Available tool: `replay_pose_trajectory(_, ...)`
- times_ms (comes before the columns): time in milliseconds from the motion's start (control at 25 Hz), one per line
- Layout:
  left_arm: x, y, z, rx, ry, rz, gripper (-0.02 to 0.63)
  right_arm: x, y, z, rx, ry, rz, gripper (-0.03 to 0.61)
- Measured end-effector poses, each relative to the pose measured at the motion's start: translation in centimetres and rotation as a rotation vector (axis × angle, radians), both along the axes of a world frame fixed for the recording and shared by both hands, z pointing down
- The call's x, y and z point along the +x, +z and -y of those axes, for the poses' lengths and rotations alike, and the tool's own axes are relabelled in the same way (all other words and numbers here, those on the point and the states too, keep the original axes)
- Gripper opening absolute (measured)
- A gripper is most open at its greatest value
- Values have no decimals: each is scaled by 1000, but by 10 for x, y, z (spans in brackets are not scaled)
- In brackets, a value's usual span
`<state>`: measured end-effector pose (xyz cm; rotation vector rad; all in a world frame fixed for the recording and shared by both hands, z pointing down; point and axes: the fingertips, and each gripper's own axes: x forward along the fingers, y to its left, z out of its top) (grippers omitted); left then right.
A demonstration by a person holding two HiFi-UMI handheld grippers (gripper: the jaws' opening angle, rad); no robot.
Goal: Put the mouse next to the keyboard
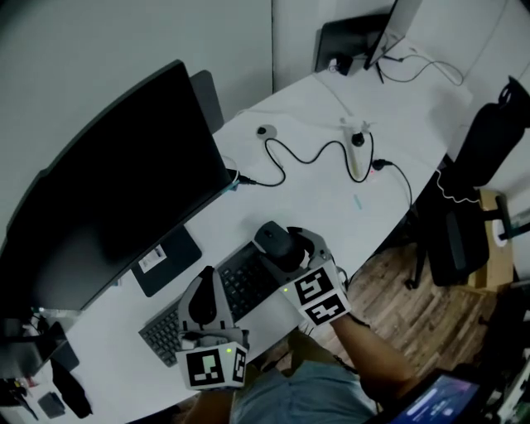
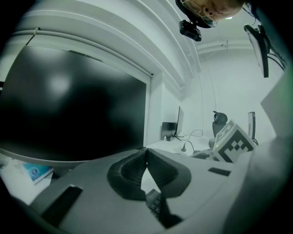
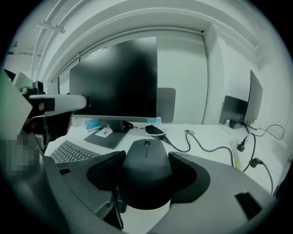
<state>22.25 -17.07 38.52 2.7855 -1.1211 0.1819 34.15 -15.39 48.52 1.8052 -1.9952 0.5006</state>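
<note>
A dark grey mouse (image 1: 272,238) sits between the jaws of my right gripper (image 1: 280,246), which is shut on its sides, just above the right end of the dark keyboard (image 1: 247,281). The right gripper view shows the mouse (image 3: 146,171) filling the space between the pads (image 3: 103,176), with the keyboard (image 3: 68,151) at the left. My left gripper (image 1: 204,283) hovers over the middle of the keyboard, its jaws shut and tips touching with nothing in them (image 2: 147,151). A few keyboard keys (image 2: 154,204) show below those jaws.
A large black monitor (image 1: 108,190) stands behind the keyboard on a flat stand base (image 1: 166,261). A black cable (image 1: 315,154) snakes over the white desk (image 1: 373,124) to the right. A black office chair (image 1: 472,190) stands past the desk's edge; a second monitor (image 1: 389,25) stands far back.
</note>
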Motion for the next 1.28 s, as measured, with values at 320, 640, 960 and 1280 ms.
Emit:
replay_pose_trajectory(320,23,30,10,-52,-3,45,5,28,50,2,-83,6,20,302)
replay_pose_trajectory(640,26,66,17,-111,-11,101,5,35,95,5,-163,-15,28,302)
replay_pose_trajectory(960,27,75,18,-132,-12,106,5,32,107,3,-192,-26,-5,305)
replay_pose_trajectory(1280,16,37,16,-56,-47,64,5,28,66,1,-123,-51,43,332)
